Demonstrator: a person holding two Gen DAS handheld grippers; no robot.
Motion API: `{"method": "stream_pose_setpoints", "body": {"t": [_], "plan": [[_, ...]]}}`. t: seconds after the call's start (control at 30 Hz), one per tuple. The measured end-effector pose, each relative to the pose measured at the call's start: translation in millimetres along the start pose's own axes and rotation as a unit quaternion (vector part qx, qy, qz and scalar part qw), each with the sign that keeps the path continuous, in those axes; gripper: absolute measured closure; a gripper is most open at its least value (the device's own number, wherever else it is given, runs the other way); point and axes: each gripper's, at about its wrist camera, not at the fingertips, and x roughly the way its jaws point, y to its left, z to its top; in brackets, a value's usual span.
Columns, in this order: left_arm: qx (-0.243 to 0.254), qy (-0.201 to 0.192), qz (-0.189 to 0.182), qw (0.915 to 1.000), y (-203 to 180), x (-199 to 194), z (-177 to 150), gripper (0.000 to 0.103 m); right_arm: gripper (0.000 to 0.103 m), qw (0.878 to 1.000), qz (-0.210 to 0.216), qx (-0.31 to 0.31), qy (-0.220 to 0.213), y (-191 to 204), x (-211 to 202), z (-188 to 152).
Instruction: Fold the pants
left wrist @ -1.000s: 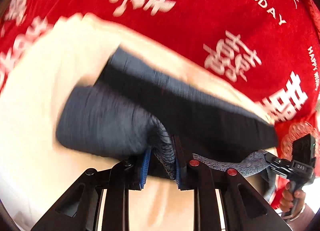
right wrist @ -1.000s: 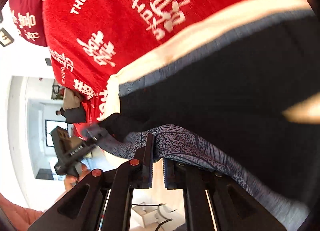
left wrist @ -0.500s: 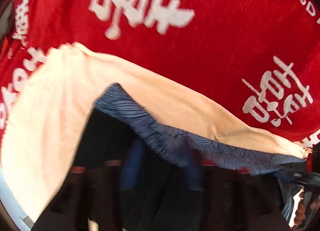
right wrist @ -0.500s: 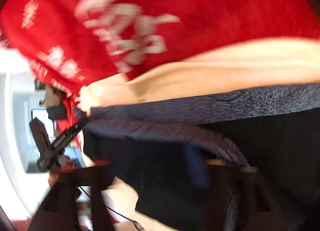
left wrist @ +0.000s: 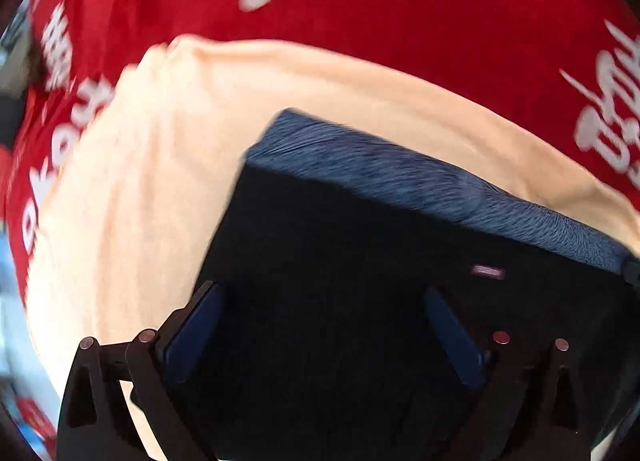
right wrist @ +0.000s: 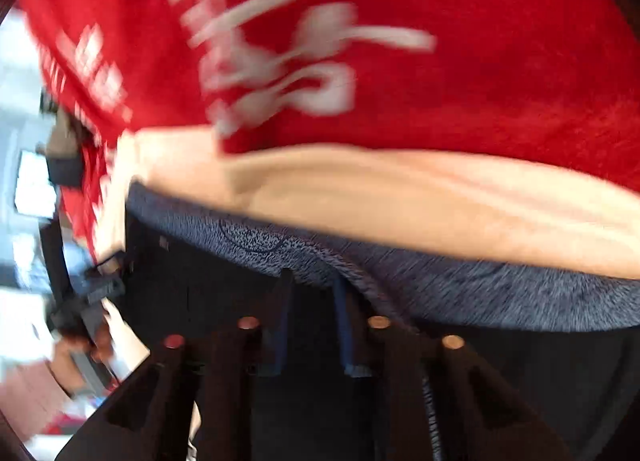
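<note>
Dark black pants (left wrist: 360, 261) with a mottled blue-grey waistband (left wrist: 400, 177) lie folded over on a cream cloth (left wrist: 140, 189). My left gripper (left wrist: 324, 301) is open, its blue-padded fingers spread wide just above the dark fabric, holding nothing. In the right wrist view the pants (right wrist: 224, 301) and their waistband (right wrist: 480, 289) fill the lower half. My right gripper (right wrist: 312, 289) hovers over the waistband with a narrow gap between its fingers; blur hides whether fabric is between them. The left gripper also shows in the right wrist view (right wrist: 100, 289) at the far left.
A red cloth with white characters (left wrist: 400, 41) covers the surface beyond the cream cloth and shows in the right wrist view (right wrist: 480, 81) too. A bright room with furniture (right wrist: 28, 197) lies past the left edge. A hand (right wrist: 76, 353) holds the left gripper.
Both grippers carried the waistband forward over the pants and lowered it. My left gripper has opened and let go of the fabric. The views are motion-blurred.
</note>
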Motion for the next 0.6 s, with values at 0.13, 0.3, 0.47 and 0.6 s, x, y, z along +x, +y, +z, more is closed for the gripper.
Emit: {"method": "stream_pose_setpoints", "body": {"t": [0.13,0.3,0.47,0.6], "plan": [[0.013,0.024,0.027,0.9993,-8.8,-15.0,3.5,0.002,0.056,0.999,0.023,0.029,-0.032,-6.2,-38.0,-12.0],[0.078,0.02,-0.026,0.9964,-70.9,-57.6,-18.7,0.002,0.049,0.995,0.045,0.076,-0.035,-20.2,-86.5,-68.2],[0.159,0.037,-0.11,0.9804,-163.8,-82.1,-62.8,0.002,0.049,0.986,0.031,0.154,-0.059,-54.8,-137.3,-151.6],[0.225,0.021,-0.152,0.9624,-238.8,-90.4,-97.4,0.002,0.049,0.969,-0.005,0.229,-0.089,-82.1,-172.2,-234.0]]}}
